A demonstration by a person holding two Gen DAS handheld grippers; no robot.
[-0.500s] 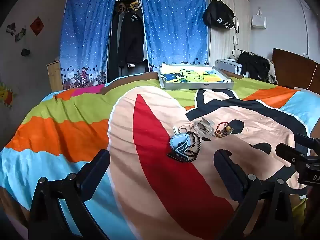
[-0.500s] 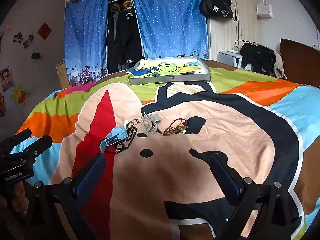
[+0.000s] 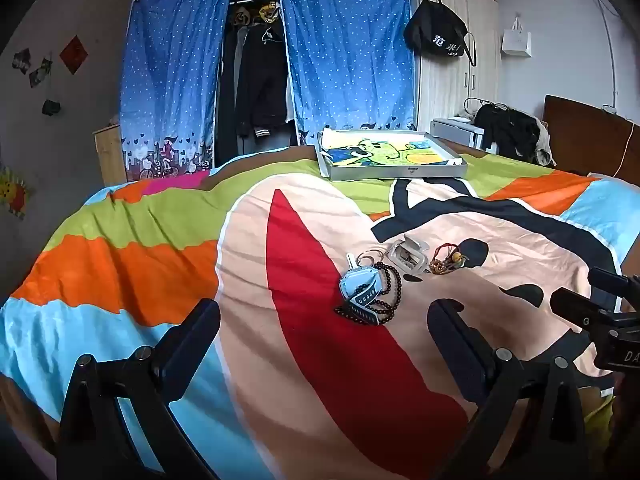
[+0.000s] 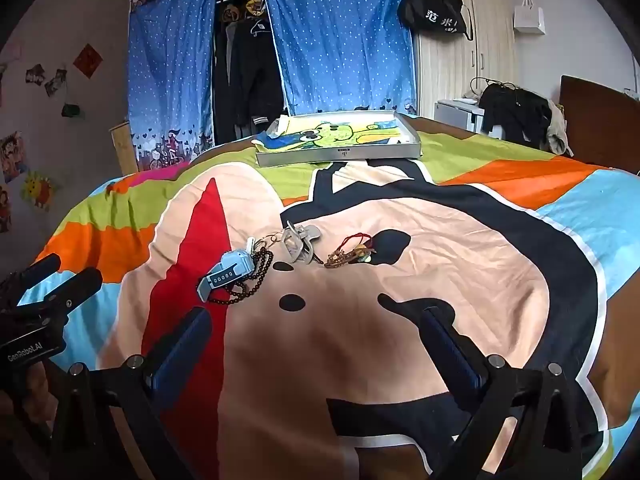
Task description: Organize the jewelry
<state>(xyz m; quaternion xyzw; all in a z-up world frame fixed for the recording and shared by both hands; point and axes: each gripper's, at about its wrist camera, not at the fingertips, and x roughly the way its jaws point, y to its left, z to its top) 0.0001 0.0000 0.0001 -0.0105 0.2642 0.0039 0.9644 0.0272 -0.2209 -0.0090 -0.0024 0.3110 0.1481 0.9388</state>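
1. Compared with half a second ago, almost nothing has moved: both grippers hang at nearly the same place over the bed, and the jewelry lies as it did.
2. Nearest, the left gripper (image 3: pixel 324 328) has its jaws wide apart and holds nothing; the right gripper (image 4: pixel 316 332) is the same, spread wide and empty.
3. The bedspread (image 3: pixel 168 264) lies under both, and neither gripper touches it as far as I can see.
4. Ahead of the jaws, the watch (image 3: pixel 360 286) lies on the beads (image 3: pixel 390 292), touching them. From the left gripper it is straight ahead and a little right of the middle; from the right gripper it is ahead and to the left (image 4: pixel 230 274).
5. I judge the left gripper to be the nearer one to the watch, so it is the likely one to reach.
6. The long axis of the watch runs along its strap, diagonally, with the strap end pointing toward the grippers and the body away.
7. Just behind it lie a key ring (image 3: pixel 366 258) and a clear case (image 3: pixel 408 256), and beside them a red cord bracelet (image 4: pixel 352 254), nearer to the right gripper.
8. Far back, a tray (image 3: pixel 396 172) sits at the edge of the bed, well apart from the jewelry; it is perhaps the goal.
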